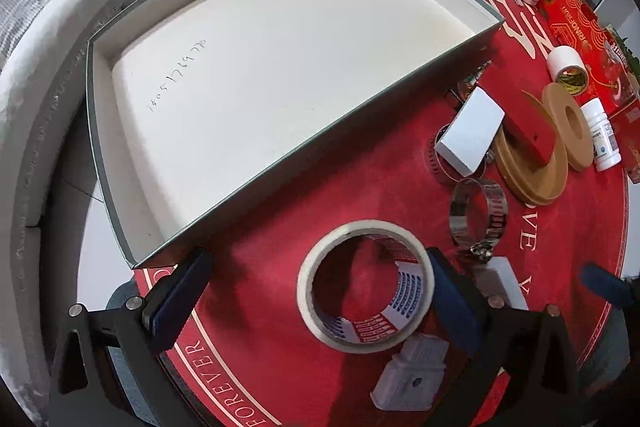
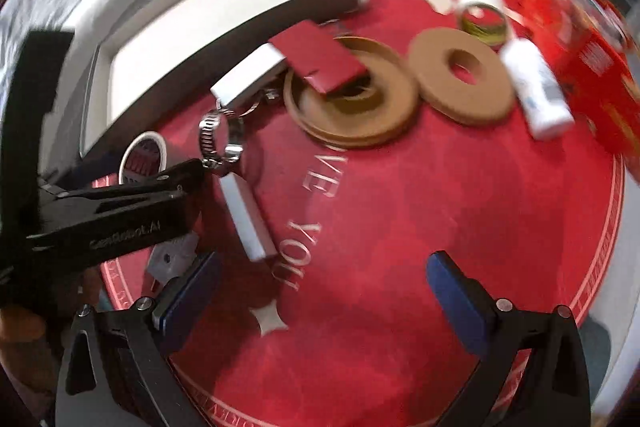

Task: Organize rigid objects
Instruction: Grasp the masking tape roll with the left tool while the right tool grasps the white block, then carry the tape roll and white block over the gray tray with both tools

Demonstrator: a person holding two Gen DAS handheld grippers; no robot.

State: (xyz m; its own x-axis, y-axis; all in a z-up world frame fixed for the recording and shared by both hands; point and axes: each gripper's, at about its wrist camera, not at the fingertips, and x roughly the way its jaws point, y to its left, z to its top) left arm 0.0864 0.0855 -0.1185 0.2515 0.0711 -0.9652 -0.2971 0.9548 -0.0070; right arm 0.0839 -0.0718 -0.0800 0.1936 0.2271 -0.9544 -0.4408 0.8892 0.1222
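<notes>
A large empty box with grey walls and a white floor lies on the red round table. My left gripper is open, its jaws on either side of a roll of masking tape lying flat; the right finger is close to the roll. My right gripper is open and empty above bare red cloth. The right wrist view is blurred; it shows the left gripper body at the left, the tape roll, a hose clamp and a white bar.
Loose items lie right of the box: a white block, a red block, cardboard discs, hose clamps, a white bottle, another tape roll, a grey plug. Red cartons and jars stand at the far edge.
</notes>
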